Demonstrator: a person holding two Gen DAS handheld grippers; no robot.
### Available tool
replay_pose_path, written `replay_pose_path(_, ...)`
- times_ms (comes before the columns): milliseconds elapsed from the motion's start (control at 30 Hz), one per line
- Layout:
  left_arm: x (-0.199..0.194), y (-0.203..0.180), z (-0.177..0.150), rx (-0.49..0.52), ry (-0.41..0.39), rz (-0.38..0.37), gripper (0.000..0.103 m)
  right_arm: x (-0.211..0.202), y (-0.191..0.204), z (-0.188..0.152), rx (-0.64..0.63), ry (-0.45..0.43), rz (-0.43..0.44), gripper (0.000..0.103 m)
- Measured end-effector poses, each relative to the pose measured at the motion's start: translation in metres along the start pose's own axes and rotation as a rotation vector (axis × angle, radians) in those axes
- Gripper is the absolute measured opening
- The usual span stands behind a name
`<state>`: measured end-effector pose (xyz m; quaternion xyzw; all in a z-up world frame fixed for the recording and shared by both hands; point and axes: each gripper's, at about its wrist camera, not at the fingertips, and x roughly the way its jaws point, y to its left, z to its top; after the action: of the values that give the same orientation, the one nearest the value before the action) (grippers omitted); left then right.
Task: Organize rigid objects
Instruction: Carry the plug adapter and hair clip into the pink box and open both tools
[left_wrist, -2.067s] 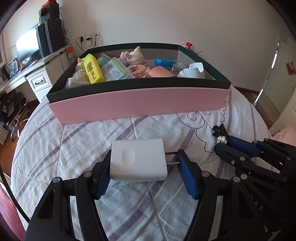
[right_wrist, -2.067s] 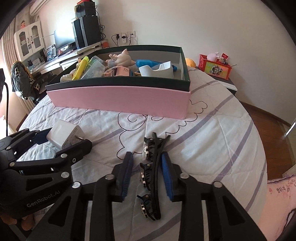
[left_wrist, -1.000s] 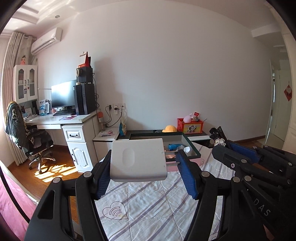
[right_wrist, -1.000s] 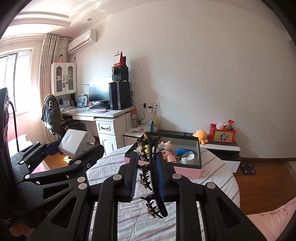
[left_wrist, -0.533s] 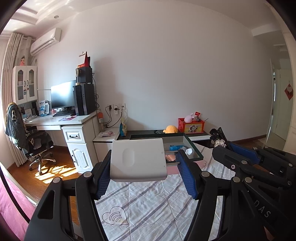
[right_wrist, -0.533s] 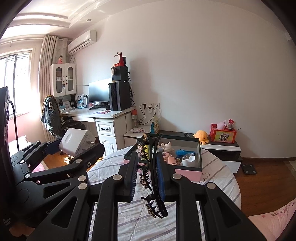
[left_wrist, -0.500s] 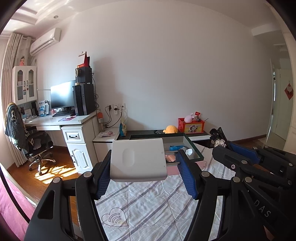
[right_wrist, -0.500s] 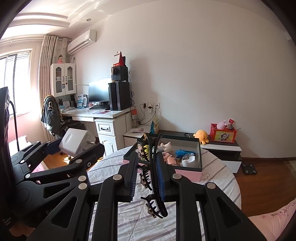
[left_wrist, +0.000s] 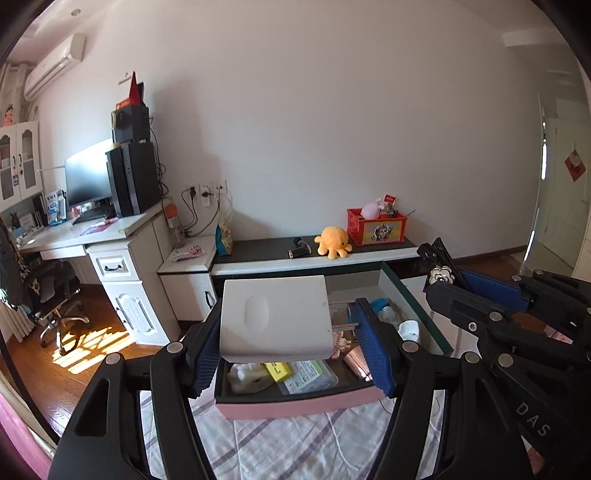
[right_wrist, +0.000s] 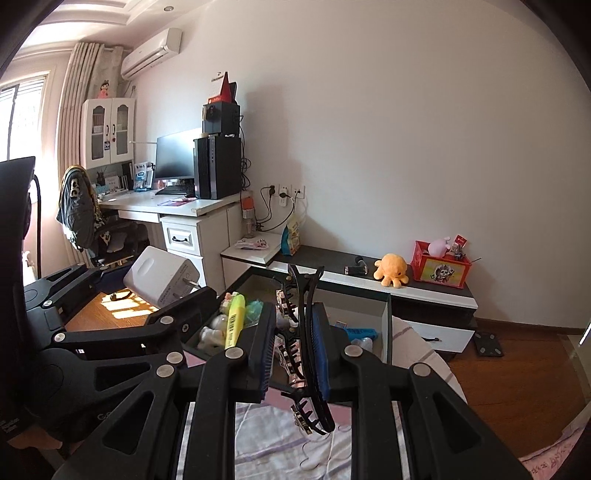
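My left gripper (left_wrist: 288, 328) is shut on a white plug adapter (left_wrist: 273, 319), its metal prongs against the right pad, held in the air over the near half of the pink-fronted storage box (left_wrist: 299, 404). My right gripper (right_wrist: 291, 343) is shut on a black hair claw clip (right_wrist: 303, 332) with pale decorations, also raised above the box (right_wrist: 386, 328). The box holds a yellow bottle (right_wrist: 235, 321), a blue item, a white cup (left_wrist: 408, 329) and packets. Each gripper shows in the other's view: the right one (left_wrist: 461, 280) at right, the left one (right_wrist: 162, 280) at left.
The box lies on a round bed with a striped quilt (left_wrist: 295, 446). Beyond it runs a low dark-topped cabinet (left_wrist: 314, 254) with an orange plush octopus (left_wrist: 332, 242) and a red toy crate (left_wrist: 376, 227). A white desk (left_wrist: 110, 236) with monitor and a chair stand left.
Both grippers have moved forward toward the box with their loads, and tipped a little downward. The box now appears much closer, directly beneath the adapter and the clip.
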<state>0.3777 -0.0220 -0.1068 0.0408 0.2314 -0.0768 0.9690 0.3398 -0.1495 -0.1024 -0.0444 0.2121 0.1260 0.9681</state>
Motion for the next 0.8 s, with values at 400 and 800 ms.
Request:
replay_pose_path(400, 0.172, 0.005, 0.008, 0.001, 0.338, -0.016, 0.067, 0.165, -0.052, -0.010, 0.050, 0.310, 0.011, 0.020)
replay_pose_path(800, 0.185, 0.004, 0.003, 0.025, 0.355, 0.046, 0.087, 0.185, -0.076, -0.027, 0.167, 0.350, -0.016, 0.032)
